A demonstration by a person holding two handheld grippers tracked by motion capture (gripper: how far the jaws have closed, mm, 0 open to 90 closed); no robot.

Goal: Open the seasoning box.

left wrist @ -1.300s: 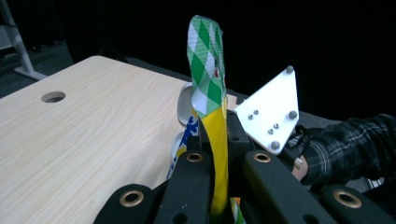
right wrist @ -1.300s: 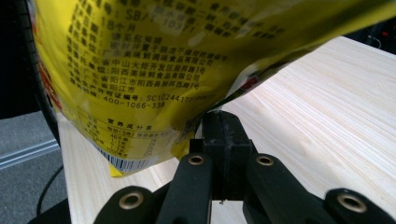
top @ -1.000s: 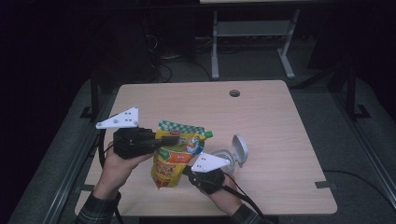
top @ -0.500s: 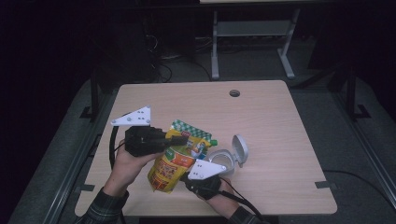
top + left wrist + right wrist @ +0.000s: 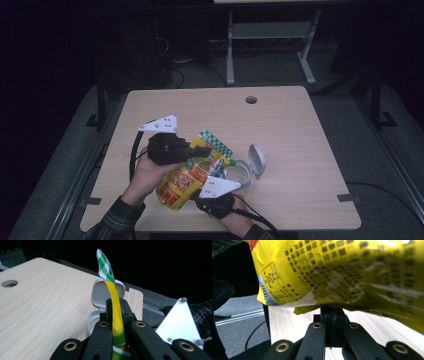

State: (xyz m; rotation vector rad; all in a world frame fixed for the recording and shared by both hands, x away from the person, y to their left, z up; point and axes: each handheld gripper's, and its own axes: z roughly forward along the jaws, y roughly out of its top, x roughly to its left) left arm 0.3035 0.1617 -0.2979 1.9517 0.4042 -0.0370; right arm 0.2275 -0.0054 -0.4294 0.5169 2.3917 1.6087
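A yellow snack bag (image 5: 182, 181) with a green checked top (image 5: 216, 143) is held up off the table between both hands. My left gripper (image 5: 196, 150) is shut on the bag's upper edge; in the left gripper view the jaws (image 5: 115, 305) pinch the yellow film, and the checked strip (image 5: 105, 267) stands up beyond them. My right gripper (image 5: 203, 188) is shut on the bag's bottom seam, seen from below as the printed yellow back (image 5: 342, 272) above the closed jaws (image 5: 332, 309). A small grey tub (image 5: 237, 174) with its flip lid (image 5: 257, 159) open sits just right of the bag.
The light wood table (image 5: 280, 130) has a cable hole (image 5: 251, 100) near its far edge. The tub with its lid up (image 5: 107, 290) stands right behind the bag in the left gripper view. Cables trail from both grippers toward the near edge. Dark floor and a metal frame (image 5: 270, 30) lie beyond.
My left gripper has moved to the right with the bag's top, bringing it closer to the open tub. The right gripper has stayed almost in place on the bottom.
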